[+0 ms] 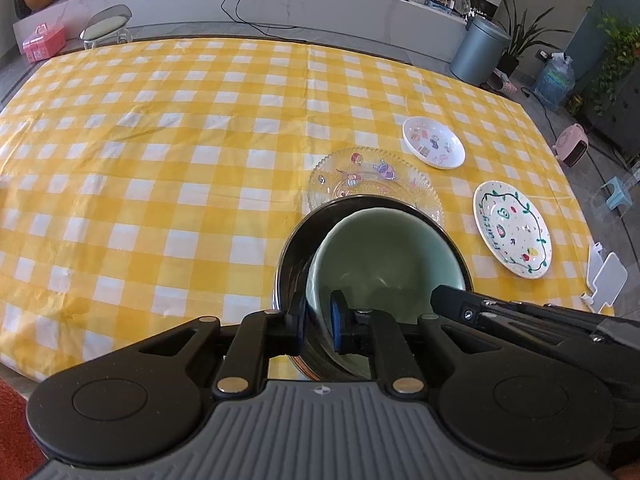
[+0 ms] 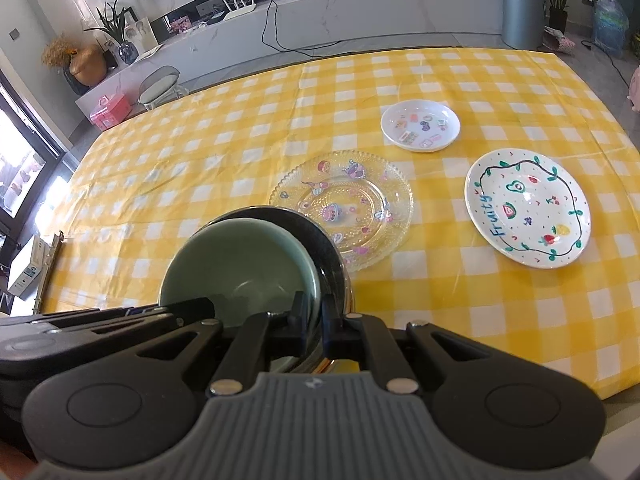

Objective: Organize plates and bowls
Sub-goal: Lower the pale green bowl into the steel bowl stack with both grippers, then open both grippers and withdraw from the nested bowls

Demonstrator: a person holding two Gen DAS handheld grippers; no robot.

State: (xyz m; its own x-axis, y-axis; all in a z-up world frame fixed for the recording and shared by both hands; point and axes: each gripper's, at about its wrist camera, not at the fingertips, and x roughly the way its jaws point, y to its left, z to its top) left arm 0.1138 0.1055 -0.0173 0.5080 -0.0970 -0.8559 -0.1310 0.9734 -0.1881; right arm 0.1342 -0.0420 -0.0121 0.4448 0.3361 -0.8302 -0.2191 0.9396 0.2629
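Since the green bowl (image 1: 384, 248) already sits inside the black bowl (image 1: 296, 248) at the near edge of the table (image 1: 160, 160), the step in hand is judged to be seating and release: level the green bowl, ease both grips off together, then lift the fingers straight up so neither bowl is dragged toward the edge. The left gripper (image 1: 318, 316) straddles the green bowl's near-left rim with its fingers narrowly apart; whether the pads press cannot be told. The right gripper (image 2: 316, 314) is nearly pressed together, pinching the near-right rim. Toward the right edge, still unstacked, lie the glass plate (image 1: 360, 176), the small white plate (image 1: 434, 142) and the fruit-painted plate (image 1: 512, 228)
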